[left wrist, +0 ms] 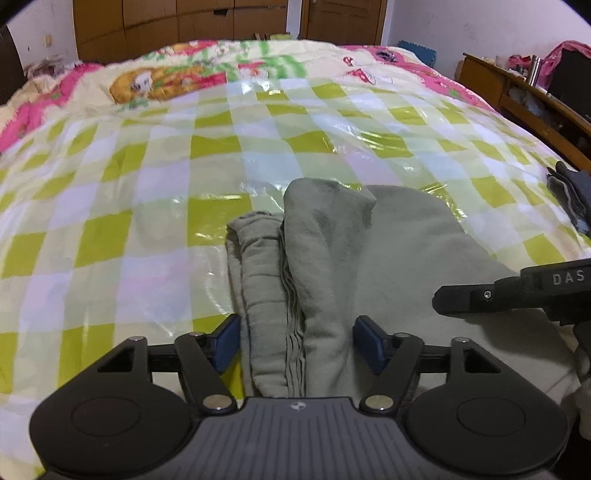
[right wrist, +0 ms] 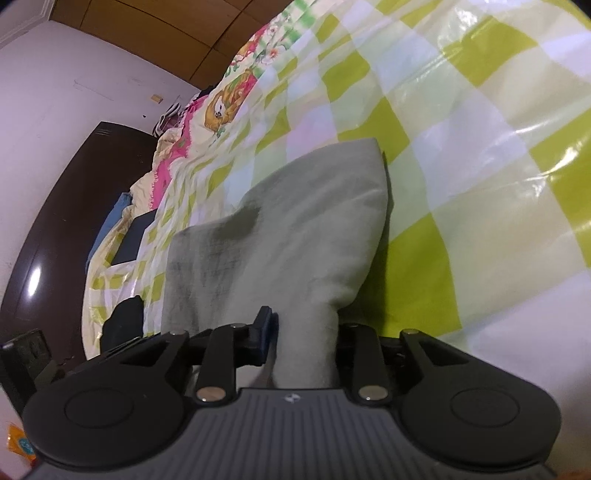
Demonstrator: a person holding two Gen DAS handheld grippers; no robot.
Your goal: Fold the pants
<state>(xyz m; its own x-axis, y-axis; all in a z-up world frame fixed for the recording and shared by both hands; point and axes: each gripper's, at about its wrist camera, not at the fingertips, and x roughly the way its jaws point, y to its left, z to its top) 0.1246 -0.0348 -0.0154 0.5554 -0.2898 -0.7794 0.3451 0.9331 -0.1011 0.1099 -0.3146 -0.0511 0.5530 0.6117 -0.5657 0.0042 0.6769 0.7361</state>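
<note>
Grey-green pants (left wrist: 332, 251) lie folded in layers on the checked bed cover (left wrist: 147, 177). In the left wrist view my left gripper (left wrist: 295, 343) is open, its blue pads (left wrist: 227, 341) either side of the bunched edge of the pants without pinching it. The right gripper's black finger (left wrist: 480, 295) reaches in from the right over the cloth. In the right wrist view my right gripper (right wrist: 303, 339) is shut on a fold of the pants (right wrist: 295, 240), which rise from between its fingers; the right pad is hidden by the cloth.
A dark grey garment (left wrist: 572, 192) lies at the bed's right edge. A wooden shelf (left wrist: 517, 92) with clutter stands to the right, and wardrobes (left wrist: 184, 22) behind the bed. A dark headboard (right wrist: 55, 229) shows in the right wrist view.
</note>
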